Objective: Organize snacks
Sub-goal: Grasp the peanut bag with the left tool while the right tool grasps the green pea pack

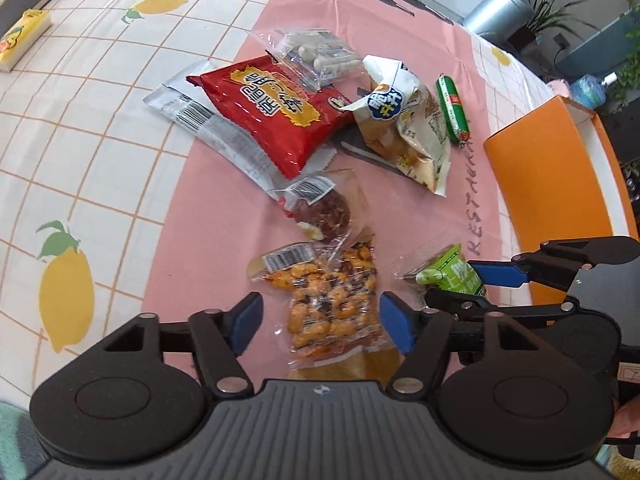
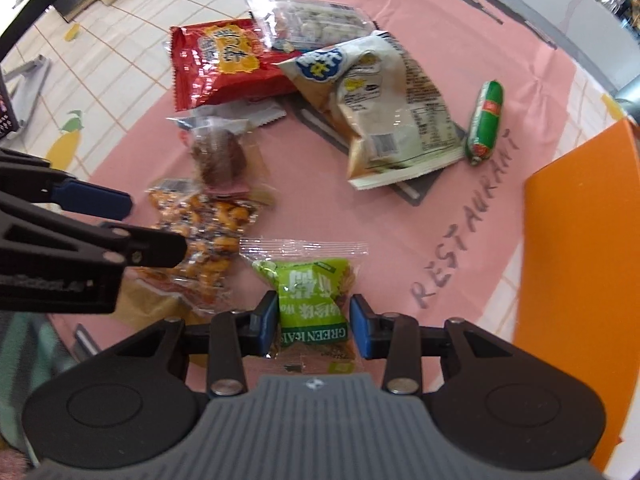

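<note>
Snack packs lie on a pink mat (image 1: pixel 224 184). My left gripper (image 1: pixel 322 322) is open, its jaws on either side of a clear pack of orange nuts (image 1: pixel 332 300), which also shows in the right wrist view (image 2: pixel 200 236). My right gripper (image 2: pixel 314 326) has its blue pads against the sides of a green snack pack (image 2: pixel 312 300), which lies on the mat; the pack also shows in the left wrist view (image 1: pixel 448 274). Further off lie a red chip bag (image 1: pixel 264 112), a white bag (image 1: pixel 404 128), a green sausage (image 1: pixel 452 108), a clear candy pack (image 1: pixel 308 56) and a brown cake pack (image 1: pixel 324 212).
An orange box (image 1: pixel 556 168) stands at the right, also in the right wrist view (image 2: pixel 580 248). A silver pack (image 1: pixel 208 124) lies under the red bag. A yellow carton (image 1: pixel 24 36) and a dark book (image 1: pixel 28 0) lie far left on the lemon-print cloth.
</note>
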Available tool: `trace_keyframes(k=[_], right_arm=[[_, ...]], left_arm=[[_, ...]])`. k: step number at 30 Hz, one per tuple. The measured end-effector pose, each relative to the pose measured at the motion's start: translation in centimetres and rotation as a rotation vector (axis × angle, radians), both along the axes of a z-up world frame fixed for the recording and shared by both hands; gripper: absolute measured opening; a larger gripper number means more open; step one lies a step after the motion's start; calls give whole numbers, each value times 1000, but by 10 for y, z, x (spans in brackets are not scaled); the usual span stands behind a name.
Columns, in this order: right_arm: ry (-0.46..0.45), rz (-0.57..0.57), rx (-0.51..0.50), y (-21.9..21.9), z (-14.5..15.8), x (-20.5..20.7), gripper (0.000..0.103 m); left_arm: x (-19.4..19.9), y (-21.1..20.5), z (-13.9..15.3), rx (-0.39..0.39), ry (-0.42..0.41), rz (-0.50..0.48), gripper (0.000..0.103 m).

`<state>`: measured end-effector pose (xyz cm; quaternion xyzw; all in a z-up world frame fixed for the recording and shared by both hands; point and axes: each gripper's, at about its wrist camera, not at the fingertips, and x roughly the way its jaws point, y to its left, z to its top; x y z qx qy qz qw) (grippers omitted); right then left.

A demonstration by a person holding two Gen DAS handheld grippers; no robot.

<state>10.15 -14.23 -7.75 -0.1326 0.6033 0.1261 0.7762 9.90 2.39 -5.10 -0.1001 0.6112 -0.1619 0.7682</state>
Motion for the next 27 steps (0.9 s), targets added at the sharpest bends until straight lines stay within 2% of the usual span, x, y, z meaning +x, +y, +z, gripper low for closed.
trace_keyframes(k=[5, 11, 16, 19, 24, 27], right_arm=[[2, -12, -2, -17, 1, -1, 37], [-34, 24, -11, -18, 1, -4, 40], [-69, 51, -17, -20, -4, -2, 48], [-83, 49, -6, -25, -7, 0, 49], [-96, 56, 14, -31, -13, -1, 48], [-87, 51, 1, -35, -13, 0, 45]], left_arm=[[-5, -13, -6, 55, -25, 43, 83], [-12, -35, -14, 166, -55, 34, 84], [-13, -38, -15, 186, -61, 48, 84], [-12, -43, -16, 205, -64, 42, 84], [-15, -53, -18, 258, -98, -8, 85], [-19, -62, -21, 297, -119, -77, 92]])
